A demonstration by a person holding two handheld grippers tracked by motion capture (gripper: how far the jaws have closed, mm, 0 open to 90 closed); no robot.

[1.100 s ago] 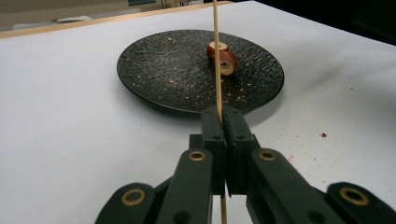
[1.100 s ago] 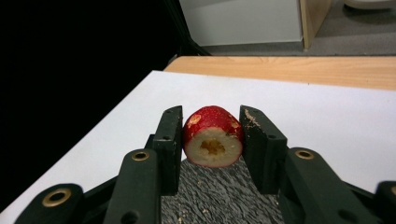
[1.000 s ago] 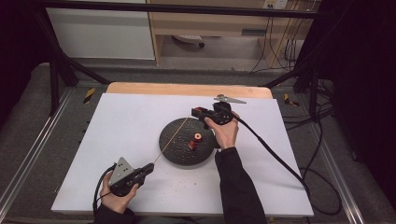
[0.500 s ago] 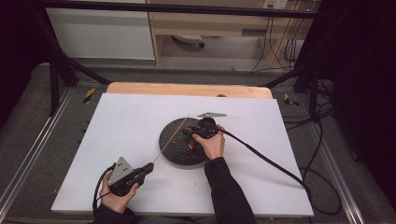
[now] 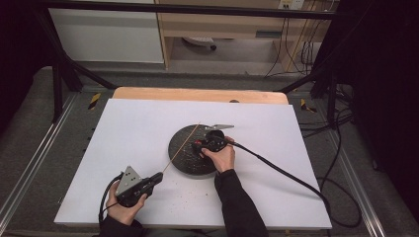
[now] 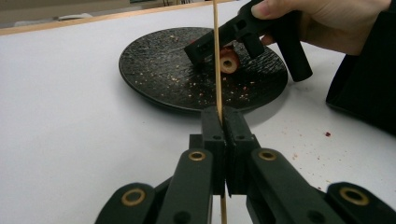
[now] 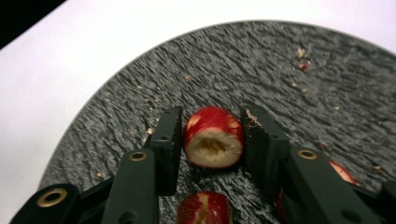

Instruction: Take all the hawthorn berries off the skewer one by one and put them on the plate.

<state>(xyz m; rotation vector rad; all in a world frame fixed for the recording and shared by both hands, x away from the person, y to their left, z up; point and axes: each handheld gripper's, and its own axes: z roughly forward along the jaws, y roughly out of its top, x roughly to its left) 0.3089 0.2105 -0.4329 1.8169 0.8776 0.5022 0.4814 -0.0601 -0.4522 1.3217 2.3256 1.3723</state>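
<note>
Fruit piece (image 7: 213, 143) sits on the black plate (image 5: 184, 157), between the spread jaws of the right hand-held gripper (image 7: 212, 140), which has just come down over it. Left hand-held gripper (image 6: 225, 135) pinches a wooden stick (image 6: 216, 56). Grabbing likely comes next.

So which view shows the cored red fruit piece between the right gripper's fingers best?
The right gripper view: the cored fruit piece sits close between the fingers. The left gripper view shows it small behind the skewer; the high view barely shows it.
</note>
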